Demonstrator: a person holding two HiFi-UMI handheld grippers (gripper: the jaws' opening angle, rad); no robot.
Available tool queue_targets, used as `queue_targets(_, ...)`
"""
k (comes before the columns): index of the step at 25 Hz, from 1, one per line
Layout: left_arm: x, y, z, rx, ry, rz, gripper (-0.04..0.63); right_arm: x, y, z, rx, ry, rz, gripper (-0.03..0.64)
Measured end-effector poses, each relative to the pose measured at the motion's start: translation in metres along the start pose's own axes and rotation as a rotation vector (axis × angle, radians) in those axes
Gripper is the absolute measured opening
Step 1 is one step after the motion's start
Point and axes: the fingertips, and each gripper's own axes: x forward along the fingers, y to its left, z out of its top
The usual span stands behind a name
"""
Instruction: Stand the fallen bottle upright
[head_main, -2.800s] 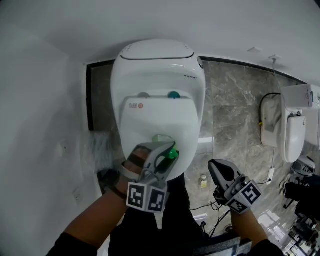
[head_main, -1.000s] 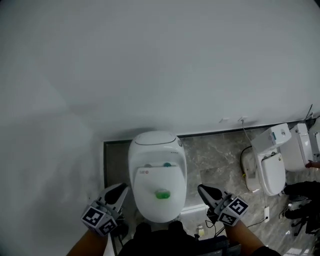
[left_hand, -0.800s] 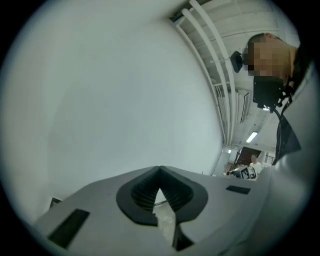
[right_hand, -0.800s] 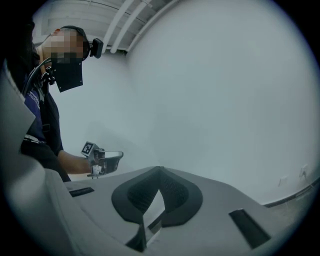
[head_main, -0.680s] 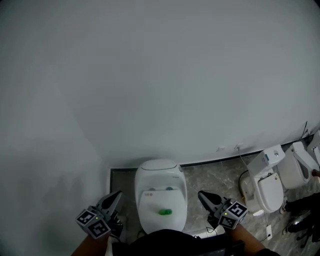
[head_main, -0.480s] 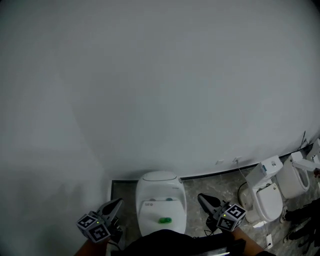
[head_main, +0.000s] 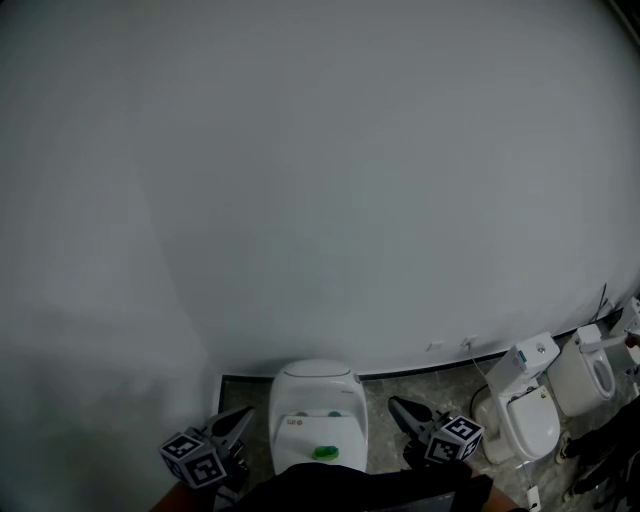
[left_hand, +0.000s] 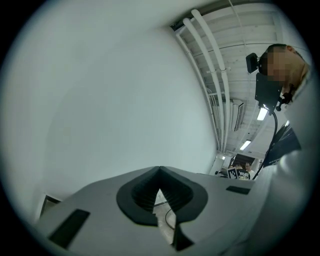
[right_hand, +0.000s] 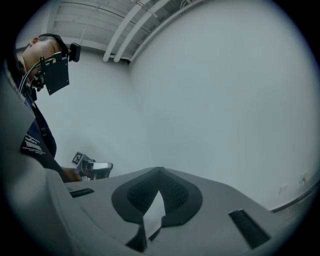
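A steep downward head view is filled almost entirely by a plain pale wall (head_main: 320, 180), with the scene squeezed along the bottom edge. A white toilet (head_main: 318, 382) stands against the wall with its lid closed. On the lid, close to the person's body, sits the small green bottle (head_main: 323, 453), too tiny here to tell whether it is upright or lying on its side. The left tool (head_main: 243, 417) hovers beside the toilet on the left and the right tool (head_main: 396, 407) on the right, both well apart from the bottle. Each tool's own view shows its jaws pressed together with nothing between them, pointing at bare wall rather than at the bottle. Two more toilets (head_main: 525, 400) stand further right on the grey stone floor. The main risk is likely the surface. The lid looks smooth and gently curved, so a light bottle could slide or tip if nudged by a tool or the person's body. A second risk is sight, since the bottle lies at the very edge of the head view and neither tool camera sees it. A tool brought back with its jaws pressed together would probably knock the bottle over instead of gripping it.
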Motion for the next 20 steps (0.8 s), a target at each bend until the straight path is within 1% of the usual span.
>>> queue_targets(3, 0.0, -0.004, 0.001, -0.003, 0.0, -0.002, 0.014, 0.0, -0.002, 0.003, 0.006, -0.006, -0.002, 0.006)
queue_targets(7, -0.005, 0.0, -0.002, -0.001, 0.004, 0.004, 0.014, -0.001, -0.005, 0.003, -0.022, -0.041, 0.015, 0.006)
queue_targets(11, -0.023, -0.003, -0.003, -0.012, 0.001, 0.013, 0.014, -0.003, 0.019, 0.0, -0.036, 0.019, 0.01, 0.006)
queue_targets(16, -0.021, 0.008, -0.004, -0.001, 0.011, 0.001, 0.014, 0.008, 0.019, -0.004, -0.045, 0.027, 0.011, 0.006)
queue_targets(20, -0.021, 0.001, -0.005, -0.007, 0.007, 0.004, 0.014, 0.003, 0.019, -0.004, -0.053, 0.022, 0.017, 0.006)
